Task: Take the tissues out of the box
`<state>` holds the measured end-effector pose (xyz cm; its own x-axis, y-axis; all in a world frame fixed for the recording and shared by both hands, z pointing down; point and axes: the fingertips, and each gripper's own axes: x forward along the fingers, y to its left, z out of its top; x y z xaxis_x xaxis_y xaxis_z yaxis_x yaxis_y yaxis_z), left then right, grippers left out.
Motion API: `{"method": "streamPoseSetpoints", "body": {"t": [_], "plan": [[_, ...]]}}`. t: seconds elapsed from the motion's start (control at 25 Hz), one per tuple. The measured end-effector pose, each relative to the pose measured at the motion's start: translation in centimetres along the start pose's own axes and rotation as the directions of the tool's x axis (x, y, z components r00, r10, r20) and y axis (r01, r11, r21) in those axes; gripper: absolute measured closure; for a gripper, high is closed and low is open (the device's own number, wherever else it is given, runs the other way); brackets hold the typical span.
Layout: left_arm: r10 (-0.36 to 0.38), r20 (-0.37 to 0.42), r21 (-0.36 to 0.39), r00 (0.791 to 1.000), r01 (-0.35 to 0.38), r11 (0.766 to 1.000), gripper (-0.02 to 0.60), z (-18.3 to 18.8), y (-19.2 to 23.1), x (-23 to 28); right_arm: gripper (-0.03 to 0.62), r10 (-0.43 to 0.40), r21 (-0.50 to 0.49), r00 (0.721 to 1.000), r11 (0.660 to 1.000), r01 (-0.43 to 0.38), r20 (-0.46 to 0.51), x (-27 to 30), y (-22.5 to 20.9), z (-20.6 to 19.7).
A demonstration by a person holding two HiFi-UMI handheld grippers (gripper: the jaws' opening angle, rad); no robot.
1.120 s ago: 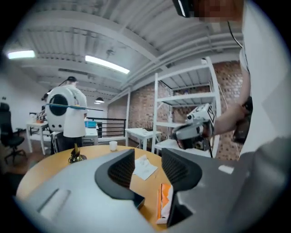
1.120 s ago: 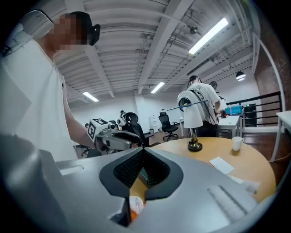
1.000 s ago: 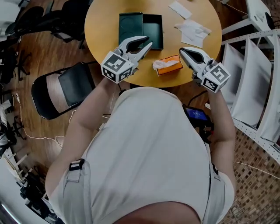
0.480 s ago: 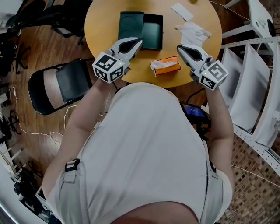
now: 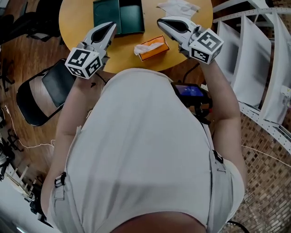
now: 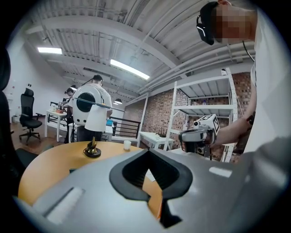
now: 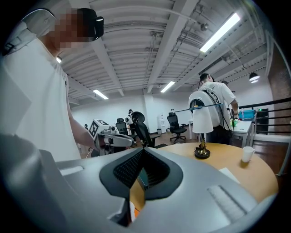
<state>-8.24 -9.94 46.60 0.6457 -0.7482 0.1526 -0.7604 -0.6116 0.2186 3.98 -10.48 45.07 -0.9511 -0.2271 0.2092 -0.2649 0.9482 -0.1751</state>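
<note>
Nowhere any print large enough to read; only black-and-white square markers on the cubes of the two grippers. One orange tissue box (image 5: 153, 48) near the edge of the round tabletop (image 5: 77, 18), with one white tissue (image 5: 141, 49) sticking out of its top. Left gripper (image 5: 112, 25) at the box's left in the head view and well apart from it, jaws closed together on nothing. Right gripper (image 5: 160, 21) just beyond the box, jaws likewise pressed together and empty. One dark green case (image 5: 119, 15) lying open in two halves beyond the box, between the two grippers. Loose white tissues (image 5: 178, 7) farther beyond the box, too bunched to count. One folding chair (image 5: 45, 91) on the floor, well left of the box. Shown only by the gripper views: one small lamp (image 7: 202, 120) with a brass base and one white cup (image 7: 247, 154) on the tabletop, away from the box, plus a person in a white shirt (image 7: 217, 98) standing behind the lamp. Whole only in the head view: box, case and folding chair.
</note>
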Motion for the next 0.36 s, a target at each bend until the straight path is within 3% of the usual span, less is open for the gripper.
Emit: {"method": "streamPoseSetpoints", "body": {"t": [0.36], "plan": [[0.008,-0.030,-0.005,1.000,-0.008,1.000,0.581,-0.8,0.3,-0.4,0.594,0.026,-0.008,1.000,1.000,-0.026,-0.009,1.3,-0.2,0.2]]}}
